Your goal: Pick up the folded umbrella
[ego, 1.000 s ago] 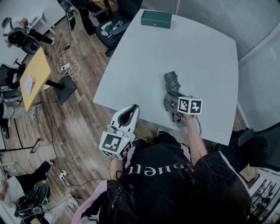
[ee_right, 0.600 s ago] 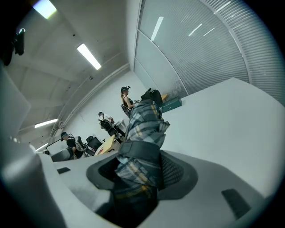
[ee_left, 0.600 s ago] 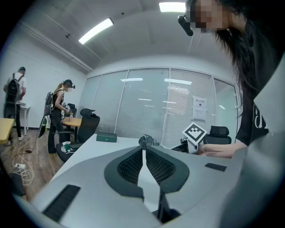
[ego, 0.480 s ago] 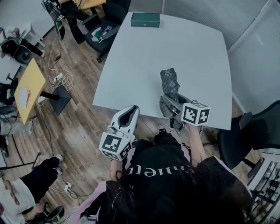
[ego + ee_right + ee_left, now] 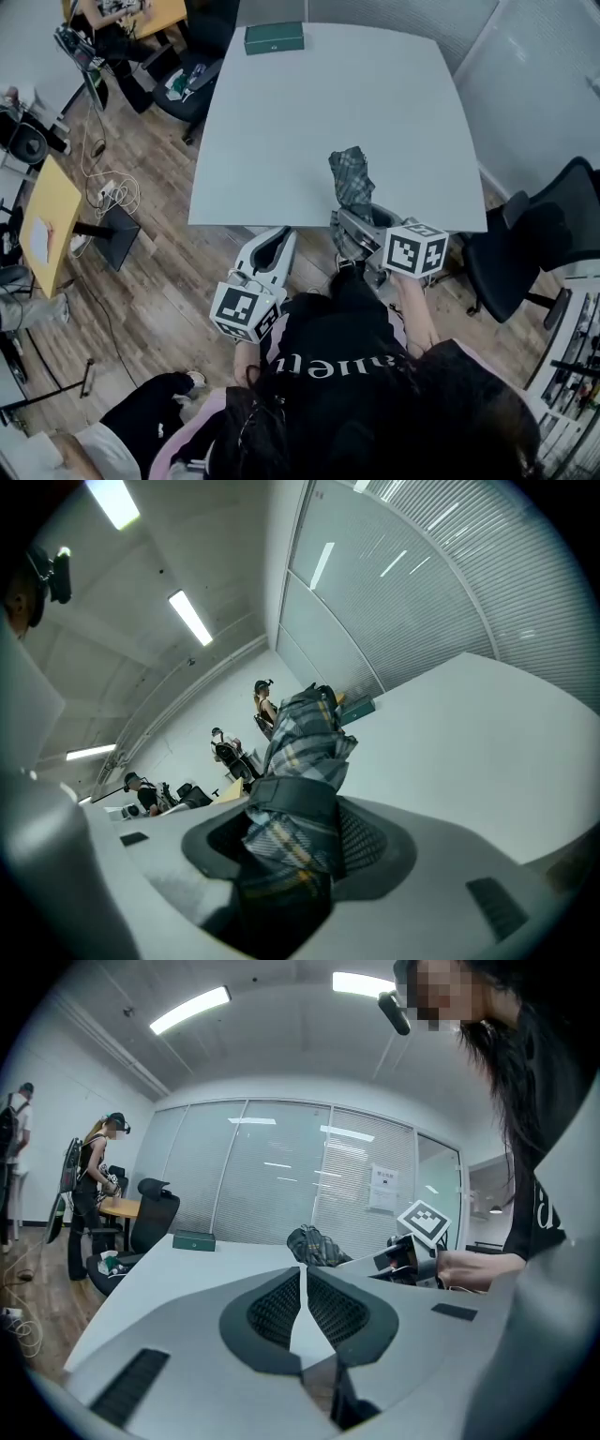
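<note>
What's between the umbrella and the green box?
Nothing. In the head view, only bare white table lies between the umbrella and the green box.

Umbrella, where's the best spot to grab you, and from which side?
Grip the umbrella around its strap, where the folds are bundled tightest. Come from the end nearest the person, along its length. The right gripper is clamped just there, with the looser folds sticking out ahead.

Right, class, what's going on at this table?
A person works with a gripper in each hand. The right gripper is clamped on the folded plaid umbrella, holding it tilted up over the near edge of the white table. The left gripper is shut and empty, off the table.
</note>
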`<state>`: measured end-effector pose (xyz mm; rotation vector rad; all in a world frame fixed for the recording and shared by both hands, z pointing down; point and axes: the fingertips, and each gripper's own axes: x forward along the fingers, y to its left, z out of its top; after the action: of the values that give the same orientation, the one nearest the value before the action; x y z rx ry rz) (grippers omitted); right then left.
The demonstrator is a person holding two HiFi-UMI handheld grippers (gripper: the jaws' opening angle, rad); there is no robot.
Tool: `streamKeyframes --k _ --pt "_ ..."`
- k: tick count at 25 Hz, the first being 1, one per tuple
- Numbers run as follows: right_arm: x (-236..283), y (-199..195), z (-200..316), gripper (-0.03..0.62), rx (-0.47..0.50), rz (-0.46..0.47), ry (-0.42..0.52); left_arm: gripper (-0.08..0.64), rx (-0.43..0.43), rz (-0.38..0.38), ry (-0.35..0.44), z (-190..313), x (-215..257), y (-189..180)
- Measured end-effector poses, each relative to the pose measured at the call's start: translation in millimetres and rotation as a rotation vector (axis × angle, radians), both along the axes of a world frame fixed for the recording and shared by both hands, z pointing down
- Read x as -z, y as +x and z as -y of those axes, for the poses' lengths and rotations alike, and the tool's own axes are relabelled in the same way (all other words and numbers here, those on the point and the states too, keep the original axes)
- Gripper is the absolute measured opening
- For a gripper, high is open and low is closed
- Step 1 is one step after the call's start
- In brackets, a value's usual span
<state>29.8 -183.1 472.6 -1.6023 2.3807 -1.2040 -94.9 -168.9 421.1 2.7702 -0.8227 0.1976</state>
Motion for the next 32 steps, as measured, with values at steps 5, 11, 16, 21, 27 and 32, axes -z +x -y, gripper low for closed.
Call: streamKeyframes --k 5,11,16,21,27,32 --pt "-1.2 0.3 -29.4 0.235 -0.034 -0.001 -0.013 0.038 -0.057 -0.003 -0.010 -15.8 -2.9 9.1" --pt "-2.8 12.9 -54.2 0.235 -0.064 0.002 -0.025 0.038 -0.101 -0.006 -0.009 -32.2 -2.4 27.9" --pt "-0.2 27.5 -68.3 0.235 -0.080 0.009 -0.025 0.038 -0.104 -0.005 -0.008 -40.1 0.8 40.3" --pt "3.5 41.6 -82.6 0.235 -0.072 -0.005 -0.031 0.038 -0.097 -0.011 -0.011 -52.4 7.1 53.8" --pt "2.3 59.8 -102.2 0.235 -0.067 0.000 -0.042 0.038 -0.086 0.006 -0.023 -71.2 5.1 71.7" --pt "-1.5 68.1 -112.8 0.235 -0.063 0.008 -0.050 0.038 -0.084 0.015 -0.025 -81.9 5.0 81.2"
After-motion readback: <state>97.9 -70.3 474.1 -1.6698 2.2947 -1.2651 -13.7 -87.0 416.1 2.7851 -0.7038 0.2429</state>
